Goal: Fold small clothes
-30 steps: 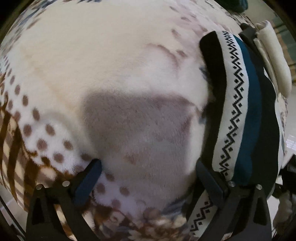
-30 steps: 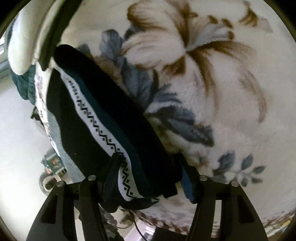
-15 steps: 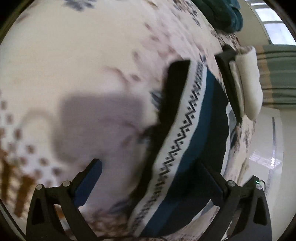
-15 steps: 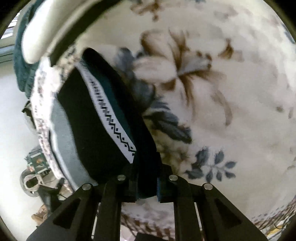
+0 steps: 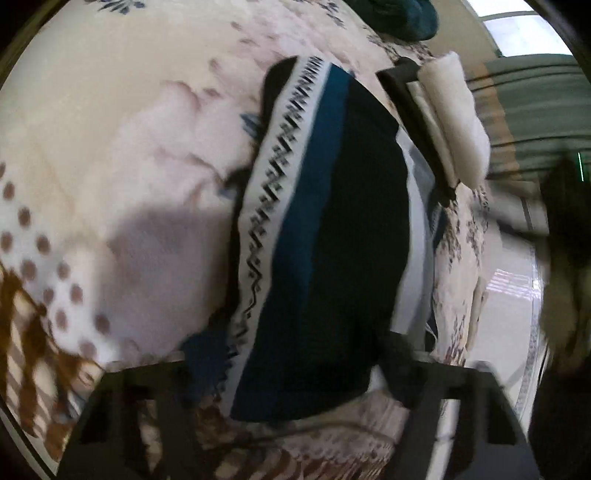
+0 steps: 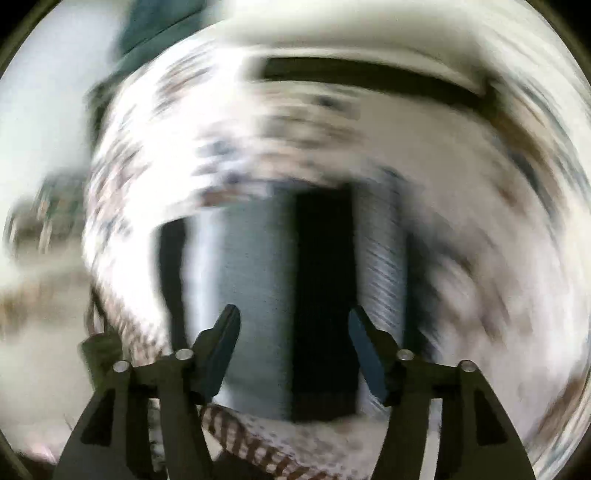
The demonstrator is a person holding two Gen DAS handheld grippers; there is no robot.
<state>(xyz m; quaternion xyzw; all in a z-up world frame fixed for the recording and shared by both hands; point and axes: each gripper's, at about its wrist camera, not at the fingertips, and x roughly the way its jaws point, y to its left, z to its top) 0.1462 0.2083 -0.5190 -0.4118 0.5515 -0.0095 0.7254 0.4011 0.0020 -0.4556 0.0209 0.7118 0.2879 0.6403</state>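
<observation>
Cream fleece blanket with brown and blue floral print (image 5: pixel 122 122) covers bed; folded dark knit garment with teal stripe and white zigzag band (image 5: pixel 325 236) lies flat on blanket, near its edge; rolled white cloth with black strap (image 5: pixel 458 122) just beyond garment's far end; teal knit pile (image 5: pixel 399 18) further off; left gripper (image 5: pixel 295 373) jaws have just been closing, garment's near end between them, contact too blurred to tell; right gripper (image 6: pixel 293 332) jaws have just been opening, parted above garment (image 6: pixel 317 295), not touching; right view heavily blurred.
</observation>
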